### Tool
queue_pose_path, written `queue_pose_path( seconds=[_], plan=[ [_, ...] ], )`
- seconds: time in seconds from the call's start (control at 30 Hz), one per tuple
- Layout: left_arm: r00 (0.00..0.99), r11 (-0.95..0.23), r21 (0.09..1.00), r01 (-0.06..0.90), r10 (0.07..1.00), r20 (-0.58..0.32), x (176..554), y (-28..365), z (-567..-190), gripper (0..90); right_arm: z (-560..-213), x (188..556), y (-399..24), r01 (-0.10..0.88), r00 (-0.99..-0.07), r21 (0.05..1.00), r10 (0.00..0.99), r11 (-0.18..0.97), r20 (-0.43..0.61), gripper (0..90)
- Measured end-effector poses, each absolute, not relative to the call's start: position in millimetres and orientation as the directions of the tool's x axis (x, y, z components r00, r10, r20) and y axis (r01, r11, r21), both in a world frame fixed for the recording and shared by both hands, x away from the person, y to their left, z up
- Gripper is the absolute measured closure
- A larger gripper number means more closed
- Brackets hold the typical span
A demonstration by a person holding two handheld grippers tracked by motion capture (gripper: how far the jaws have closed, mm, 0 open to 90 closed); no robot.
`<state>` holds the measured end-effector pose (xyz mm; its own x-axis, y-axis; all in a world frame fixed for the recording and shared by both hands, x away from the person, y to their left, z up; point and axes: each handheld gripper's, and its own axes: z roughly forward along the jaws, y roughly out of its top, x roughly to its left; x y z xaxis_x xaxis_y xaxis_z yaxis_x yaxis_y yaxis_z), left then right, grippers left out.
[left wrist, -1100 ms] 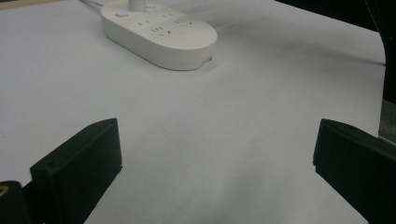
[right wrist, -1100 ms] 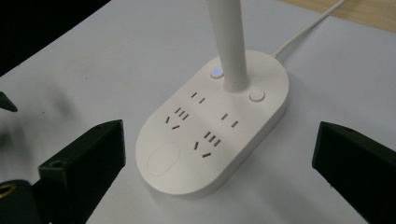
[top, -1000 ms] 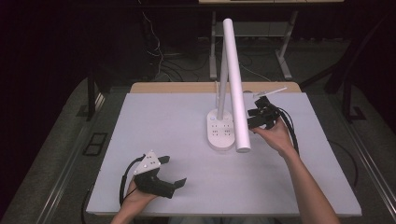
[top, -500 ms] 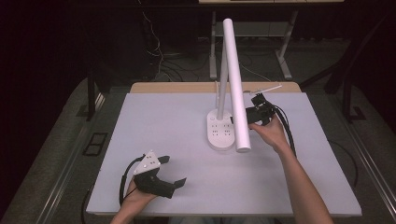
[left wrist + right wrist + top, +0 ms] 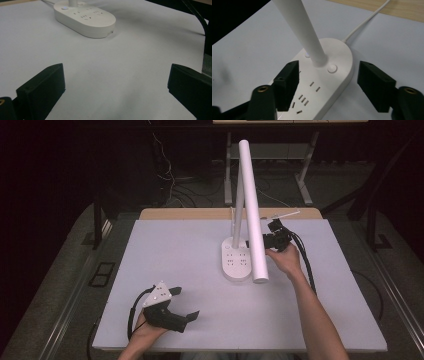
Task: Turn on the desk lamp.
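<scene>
One white desk lamp (image 5: pixel 248 210) with a socket base, two grippers, one table (image 5: pixel 175 250)

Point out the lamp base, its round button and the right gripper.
lamp base (image 5: pixel 342 56): right gripper view, bare top near the rounded end.
round button (image 5: pixel 332 68): right gripper view, its middle.
right gripper (image 5: pixel 328 81): right gripper view, midway between its fingertips.

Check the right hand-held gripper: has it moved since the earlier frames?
Yes. The right hand-held gripper has edged left toward the lamp base, its jaws just closing partway around the base, not yet pressing.
</scene>
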<state>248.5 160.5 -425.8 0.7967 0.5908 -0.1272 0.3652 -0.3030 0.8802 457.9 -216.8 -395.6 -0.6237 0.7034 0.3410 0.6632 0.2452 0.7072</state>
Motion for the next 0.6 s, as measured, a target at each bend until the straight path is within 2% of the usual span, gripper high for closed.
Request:
queue_pose_path(
  seconds=[0.3,0.37,0.5,0.57,0.6],
  plan=[
    [0.798,-0.305,0.88,0.364,0.589,-0.126,248.4,160.7,-425.5,0.1,-406.7,464.0,-211.5,0.657,-0.623,0.717,0.704,0.232,0.343,56.4],
    [0.797,-0.299,0.883,0.363,0.591,-0.127,248.4,161.3,-425.3,0.1,-407.3,464.2,-211.0,0.662,-0.618,0.714,0.704,0.227,0.349,58.3],
    [0.798,-0.304,0.881,0.362,0.589,-0.124,248.2,161.4,-425.1,0.1,-412.3,467.0,-208.3,0.659,-0.619,0.72,0.699,0.215,0.358,67.2],
    [0.798,-0.303,0.883,0.36,0.589,-0.123,248.0,160.8,-425.3,0.1,-416.8,469.4,-206.2,0.662,-0.619,0.721,0.693,0.208,0.369,74.4],
    [0.797,-0.301,0.882,0.361,0.59,-0.125,247.8,160.7,-425.4,0.1,-416.8,469.4,-206.2,0.662,-0.619,0.721,0.693,0.208,0.369,74.4]
  ],
)
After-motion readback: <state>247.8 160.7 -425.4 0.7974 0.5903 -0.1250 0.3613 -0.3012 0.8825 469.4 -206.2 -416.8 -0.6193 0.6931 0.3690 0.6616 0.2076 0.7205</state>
